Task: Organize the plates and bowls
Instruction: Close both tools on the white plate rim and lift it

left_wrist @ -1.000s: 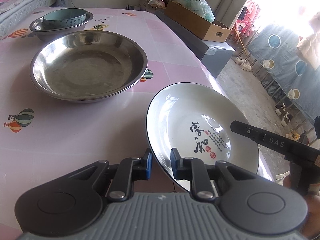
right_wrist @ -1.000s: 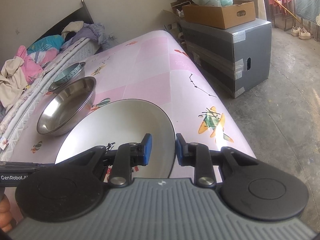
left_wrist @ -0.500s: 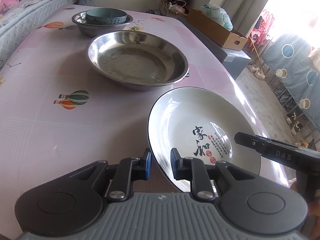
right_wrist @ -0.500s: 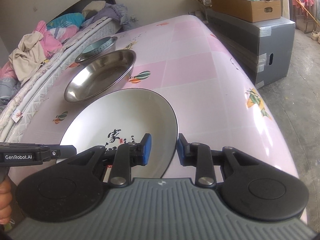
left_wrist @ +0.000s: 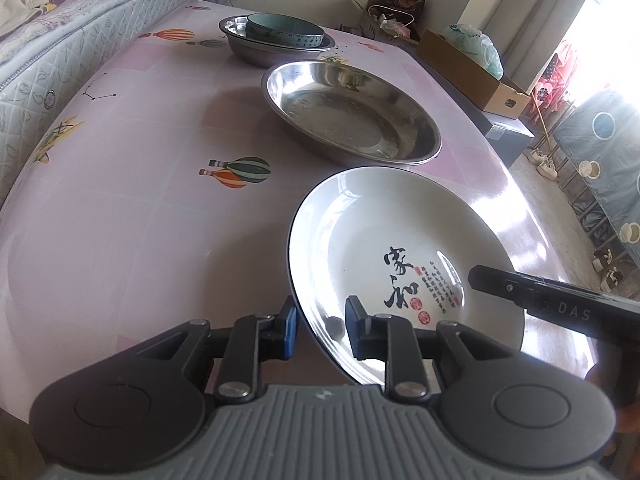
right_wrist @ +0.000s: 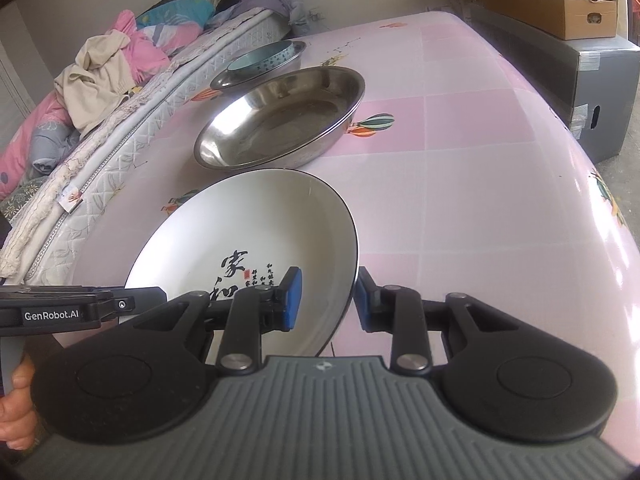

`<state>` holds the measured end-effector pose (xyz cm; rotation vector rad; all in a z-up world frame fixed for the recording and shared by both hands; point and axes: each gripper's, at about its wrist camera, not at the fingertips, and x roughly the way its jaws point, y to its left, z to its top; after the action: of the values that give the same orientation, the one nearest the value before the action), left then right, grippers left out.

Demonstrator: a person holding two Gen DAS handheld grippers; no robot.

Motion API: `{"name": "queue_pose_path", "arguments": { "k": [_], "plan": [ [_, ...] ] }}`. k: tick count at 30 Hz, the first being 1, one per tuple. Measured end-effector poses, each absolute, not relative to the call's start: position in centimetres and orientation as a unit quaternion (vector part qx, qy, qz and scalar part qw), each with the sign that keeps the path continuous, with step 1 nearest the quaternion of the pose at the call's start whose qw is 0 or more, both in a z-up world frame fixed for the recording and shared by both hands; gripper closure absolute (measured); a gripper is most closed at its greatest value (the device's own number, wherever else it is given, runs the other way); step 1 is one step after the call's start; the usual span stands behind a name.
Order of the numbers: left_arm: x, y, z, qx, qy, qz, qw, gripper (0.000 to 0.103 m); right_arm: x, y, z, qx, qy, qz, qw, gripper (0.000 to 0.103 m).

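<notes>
A white plate with black calligraphy [left_wrist: 404,252] [right_wrist: 256,236] is held above the near end of the pink table. My left gripper [left_wrist: 322,330] is shut on its left rim. My right gripper [right_wrist: 326,296] is shut on its right rim. Beyond it a wide steel dish [left_wrist: 352,112] [right_wrist: 280,120] sits on the table. Farther back a teal bowl [left_wrist: 285,31] [right_wrist: 262,60] rests inside a steel bowl [left_wrist: 260,50] [right_wrist: 228,79].
The pink table [left_wrist: 132,200] [right_wrist: 472,184] has balloon prints. A mattress [left_wrist: 60,52] [right_wrist: 132,128] with clothes runs along its left side. A grey cabinet with a cardboard box [left_wrist: 472,76] [right_wrist: 548,12] stands to the right, floor beyond.
Both grippers have carried the plate back toward the near end of the table, away from the steel dish, and the views have swung round. The grip on the plate has not changed.
</notes>
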<state>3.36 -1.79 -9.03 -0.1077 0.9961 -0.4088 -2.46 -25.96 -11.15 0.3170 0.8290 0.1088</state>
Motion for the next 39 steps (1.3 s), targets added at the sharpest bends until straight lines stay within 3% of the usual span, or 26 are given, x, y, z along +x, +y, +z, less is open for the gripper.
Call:
{"name": "queue_pose_path", "arguments": {
  "k": [15,25,39],
  "plan": [
    [4.4,-3.1,-9.2,-0.021,0.463,-0.176,0.868,0.073,-1.7,-26.6,-12.0,0.188,0.396,0.055,0.897,0.076],
    [4.6,-4.1,-9.2,-0.002,0.464,-0.170,0.870,0.063,-1.7,-26.9,-12.1,0.198,0.393,0.056,0.896,0.076],
    [4.6,-4.4,-9.1,0.003,0.464,-0.164,0.870,0.060,-1.7,-26.7,-12.1,0.198,0.392,0.056,0.897,0.075]
  ]
}}
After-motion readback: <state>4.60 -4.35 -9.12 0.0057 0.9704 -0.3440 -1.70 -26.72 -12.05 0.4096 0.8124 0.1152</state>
